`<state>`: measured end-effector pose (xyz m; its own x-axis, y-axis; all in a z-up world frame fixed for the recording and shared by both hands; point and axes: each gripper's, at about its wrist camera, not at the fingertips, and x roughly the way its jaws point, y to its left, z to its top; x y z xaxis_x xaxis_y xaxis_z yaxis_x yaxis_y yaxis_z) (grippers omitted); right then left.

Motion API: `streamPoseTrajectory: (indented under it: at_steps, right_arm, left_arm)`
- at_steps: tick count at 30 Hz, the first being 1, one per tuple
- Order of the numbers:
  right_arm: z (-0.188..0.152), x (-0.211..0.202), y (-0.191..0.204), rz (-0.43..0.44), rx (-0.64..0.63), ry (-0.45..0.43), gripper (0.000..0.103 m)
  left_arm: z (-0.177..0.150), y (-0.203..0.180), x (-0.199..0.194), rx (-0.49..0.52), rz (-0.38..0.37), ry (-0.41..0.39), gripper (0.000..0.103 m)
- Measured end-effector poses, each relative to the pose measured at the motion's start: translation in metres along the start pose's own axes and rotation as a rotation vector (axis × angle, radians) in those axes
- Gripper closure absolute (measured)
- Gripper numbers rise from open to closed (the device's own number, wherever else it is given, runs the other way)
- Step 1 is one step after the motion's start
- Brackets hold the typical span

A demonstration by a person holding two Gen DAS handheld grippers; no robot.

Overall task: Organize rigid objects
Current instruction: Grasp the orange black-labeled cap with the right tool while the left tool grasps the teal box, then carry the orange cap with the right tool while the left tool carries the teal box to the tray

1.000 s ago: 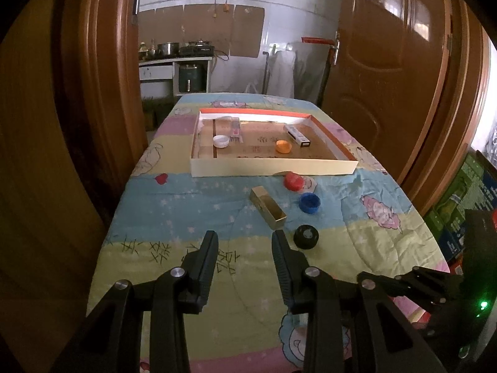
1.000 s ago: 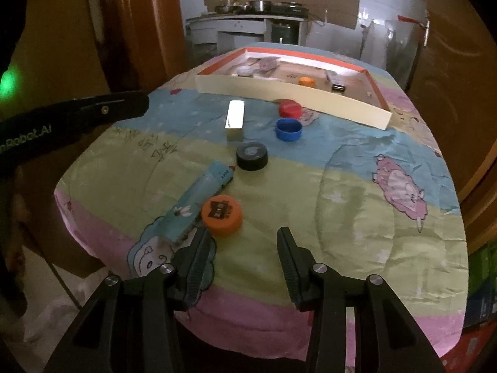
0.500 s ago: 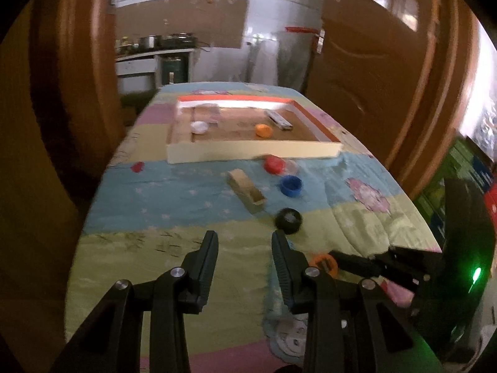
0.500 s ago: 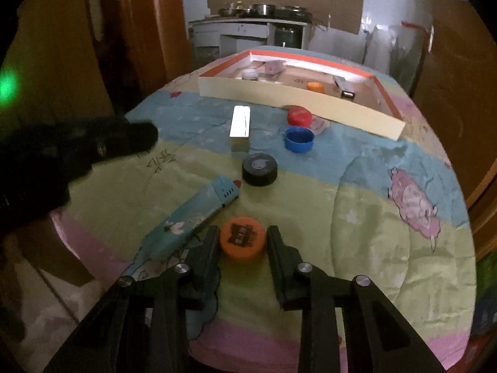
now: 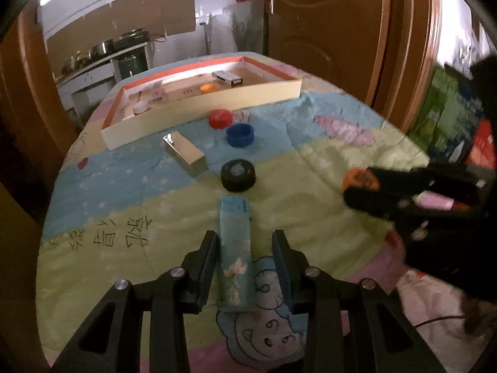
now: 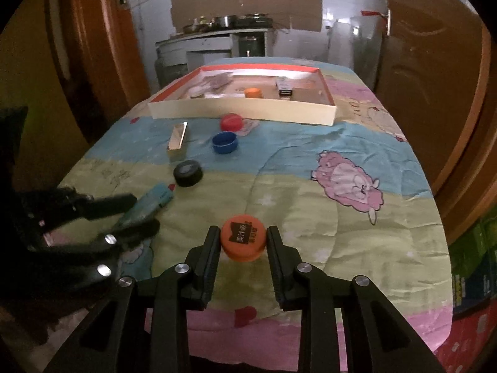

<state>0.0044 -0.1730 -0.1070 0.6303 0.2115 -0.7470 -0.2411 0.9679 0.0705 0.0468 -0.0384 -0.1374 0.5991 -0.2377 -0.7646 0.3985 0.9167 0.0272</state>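
Observation:
My left gripper [image 5: 245,242] is open with its jaws on either side of a light blue patterned box [image 5: 234,248] that lies on the quilt. My right gripper [image 6: 243,238] is shut on an orange lid [image 6: 243,237] with dark print, held just above the quilt. The right gripper and lid also show in the left wrist view [image 5: 360,180]. The left gripper and the blue box [image 6: 149,203] show in the right wrist view. Farther off lie a black cap [image 5: 238,175], a blue cap [image 5: 239,134], a red cap [image 5: 220,118] and a gold box [image 5: 184,153].
A shallow cardboard tray [image 5: 198,105] with an orange rim stands at the far end of the quilt-covered table and holds a small orange cap [image 5: 208,87], a dark box [image 5: 226,77] and other small items. Wooden doors flank both sides. Green cartons [image 5: 447,124] stand at the right.
My left gripper has moved forward and down so its jaws straddle the blue box. My right gripper has closed on the orange lid and holds it.

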Motion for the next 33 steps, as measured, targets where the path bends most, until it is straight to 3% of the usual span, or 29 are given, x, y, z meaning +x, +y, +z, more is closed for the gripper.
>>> streamPoseTrajectory:
  at_steps: [6,10,11,12,22,33]
  right_arm:
    - [-0.002,-0.001,0.001,0.009,0.003,-0.001,0.072]
    - [-0.005,-0.001,0.003,0.016,0.003,0.001,0.072]
    - [-0.006,-0.001,0.003,0.018,0.004,0.002,0.072]
    - [-0.006,-0.001,0.004,0.019,0.004,0.003,0.072]
    - [-0.004,-0.003,0.004,0.025,0.014,-0.009,0.072]
    - [0.011,-0.012,0.006,0.024,0.021,-0.046,0.072]
  left_arm:
    - [-0.004,0.013,-0.001,-0.059,-0.046,-0.009,0.065]
    - [-0.005,0.011,-0.003,-0.047,-0.023,-0.017,0.065]
    - [-0.006,0.01,-0.004,-0.047,-0.02,-0.019,0.069]
    - [-0.006,0.011,-0.004,-0.053,-0.009,-0.025,0.081]
    - [-0.005,0.017,-0.011,-0.101,0.012,-0.048,0.081]
    - [0.023,0.024,-0.037,-0.138,0.036,-0.129,0.081]
